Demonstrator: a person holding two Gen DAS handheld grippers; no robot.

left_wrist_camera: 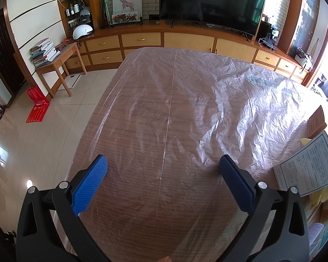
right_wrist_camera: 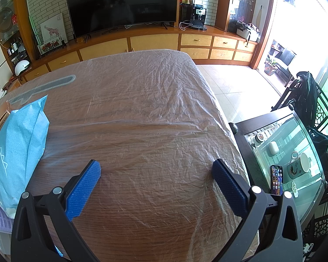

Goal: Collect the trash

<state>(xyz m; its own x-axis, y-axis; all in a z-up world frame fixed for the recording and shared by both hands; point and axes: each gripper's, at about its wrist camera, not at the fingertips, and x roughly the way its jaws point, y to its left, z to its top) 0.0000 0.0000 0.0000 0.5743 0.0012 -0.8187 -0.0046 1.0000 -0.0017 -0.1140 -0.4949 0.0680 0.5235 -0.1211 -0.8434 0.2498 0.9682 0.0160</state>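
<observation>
Your left gripper (left_wrist_camera: 163, 167) hovers over a wooden table (left_wrist_camera: 142, 113) under clear plastic sheet (left_wrist_camera: 229, 100), jaws spread wide, holding nothing; a printed leaflet (left_wrist_camera: 308, 163) and yellow wrapper (left_wrist_camera: 325, 193) lie at the table's right edge; your right gripper (right_wrist_camera: 156, 170) is equally wide and empty; a blue packet (right_wrist_camera: 19, 144) lies at the left edge.

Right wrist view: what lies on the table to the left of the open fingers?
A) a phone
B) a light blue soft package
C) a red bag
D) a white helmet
B: the light blue soft package lies on the plastic-covered table, left of the right gripper, whose fingers stand wide apart.
</observation>
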